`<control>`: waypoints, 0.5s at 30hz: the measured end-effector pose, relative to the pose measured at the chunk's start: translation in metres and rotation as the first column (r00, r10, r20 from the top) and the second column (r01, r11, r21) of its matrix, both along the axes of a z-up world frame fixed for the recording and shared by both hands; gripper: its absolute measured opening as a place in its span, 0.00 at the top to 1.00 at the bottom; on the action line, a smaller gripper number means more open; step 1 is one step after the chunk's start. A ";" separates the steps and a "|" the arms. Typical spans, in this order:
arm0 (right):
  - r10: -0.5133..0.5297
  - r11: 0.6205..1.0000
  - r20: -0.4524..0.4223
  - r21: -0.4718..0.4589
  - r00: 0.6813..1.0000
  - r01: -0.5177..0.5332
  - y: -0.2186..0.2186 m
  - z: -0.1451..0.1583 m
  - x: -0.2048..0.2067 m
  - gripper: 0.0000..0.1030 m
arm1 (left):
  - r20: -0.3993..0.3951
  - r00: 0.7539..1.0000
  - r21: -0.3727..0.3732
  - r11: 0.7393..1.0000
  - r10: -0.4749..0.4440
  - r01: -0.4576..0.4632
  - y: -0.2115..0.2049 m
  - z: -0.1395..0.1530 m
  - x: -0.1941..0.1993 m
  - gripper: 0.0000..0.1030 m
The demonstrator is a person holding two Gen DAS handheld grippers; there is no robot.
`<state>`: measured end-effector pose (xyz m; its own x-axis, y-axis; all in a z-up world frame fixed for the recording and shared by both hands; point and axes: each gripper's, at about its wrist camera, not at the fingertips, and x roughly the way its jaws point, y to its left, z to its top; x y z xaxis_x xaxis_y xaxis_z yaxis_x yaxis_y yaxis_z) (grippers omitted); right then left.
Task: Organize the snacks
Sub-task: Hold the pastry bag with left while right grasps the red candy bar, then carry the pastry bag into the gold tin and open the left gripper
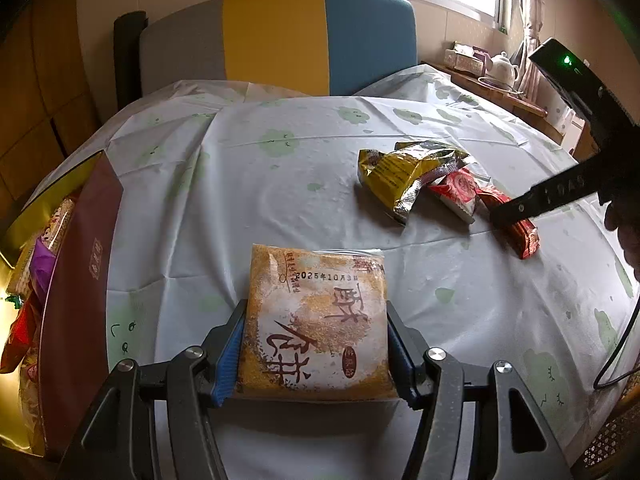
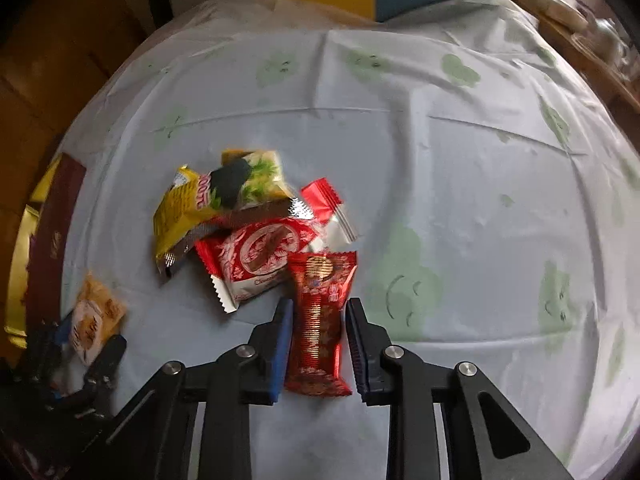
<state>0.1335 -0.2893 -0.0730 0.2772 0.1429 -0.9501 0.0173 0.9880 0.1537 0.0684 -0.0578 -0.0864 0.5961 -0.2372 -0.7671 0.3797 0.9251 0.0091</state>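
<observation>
Through the left wrist camera, my left tool (image 1: 316,354) pinched the orange pastry packet (image 1: 318,320) above the table (image 1: 240,200). Through the right, my right tool (image 2: 318,346) stood spread around the red snack bar (image 2: 320,320), beside the snack pile (image 2: 240,220).

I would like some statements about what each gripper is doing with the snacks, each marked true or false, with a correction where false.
1. The left gripper holds an orange-and-white pastry packet between its fingers. True.
2. The right gripper is shut on the yellow snack bag. False: its fingers stand on either side of a long red packet, with a small gap at each side; the yellow bag lies untouched further off.
3. A maroon box holding snacks stands at the table's left side. True.
4. The table is bare wood. False: a pale tablecloth printed with green shapes covers it.
</observation>
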 end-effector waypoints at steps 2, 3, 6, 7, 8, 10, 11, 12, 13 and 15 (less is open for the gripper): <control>0.030 0.999 0.004 -0.043 1.000 -0.029 0.008 0.000 -0.001 0.73 | 0.003 1.000 -0.001 1.000 -0.001 0.001 0.001 0.000 -0.001 0.39; 0.037 0.998 0.004 -0.057 0.999 -0.037 0.010 0.000 -0.002 0.73 | 0.005 1.000 -0.001 1.000 -0.001 0.001 0.001 0.000 -0.001 0.39; 0.048 0.996 0.005 -0.080 0.999 -0.047 0.015 0.000 -0.003 0.73 | 0.007 1.000 -0.003 1.000 0.000 0.000 0.001 0.000 -0.002 0.39; 0.046 0.996 0.001 -0.078 0.999 -0.046 0.015 0.000 -0.003 0.73 | 0.007 1.000 -0.003 1.000 0.000 0.000 0.001 0.000 -0.002 0.39; 0.040 0.997 -0.011 -0.066 0.999 -0.041 0.014 -0.001 -0.003 0.72 | 0.007 1.000 -0.003 1.000 0.000 0.000 0.001 0.000 -0.002 0.39; 0.036 0.998 -0.023 -0.051 0.999 -0.037 0.012 -0.001 -0.003 0.72 | 0.008 1.000 -0.002 1.000 0.002 -0.002 0.001 0.000 -0.002 0.39; 0.039 0.998 -0.027 -0.051 0.999 -0.040 0.011 -0.002 -0.002 0.72 | 0.008 1.000 -0.002 1.000 0.003 -0.003 0.001 0.000 -0.002 0.39; 0.043 0.997 -0.027 -0.055 0.999 -0.045 0.003 -0.001 -0.009 0.72 | 0.009 1.000 -0.001 1.000 0.004 -0.004 0.001 0.000 -0.002 0.39; 0.050 0.997 -0.027 -0.064 0.998 -0.052 0.004 -0.001 -0.010 0.72 | 0.010 1.000 -0.001 1.000 0.006 -0.006 0.000 0.000 -0.002 0.39; 0.077 0.992 -0.021 -0.100 0.997 -0.079 0.010 -0.001 -0.011 0.72 | 0.011 1.000 0.002 1.000 0.008 -0.009 -0.001 0.000 -0.003 0.39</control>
<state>0.1224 -0.2796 -0.0738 0.2527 0.0666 -0.9652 -0.0587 0.9969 0.0534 0.0658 -0.0585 -0.0863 0.6069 -0.2304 -0.7607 0.3717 0.9282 0.0154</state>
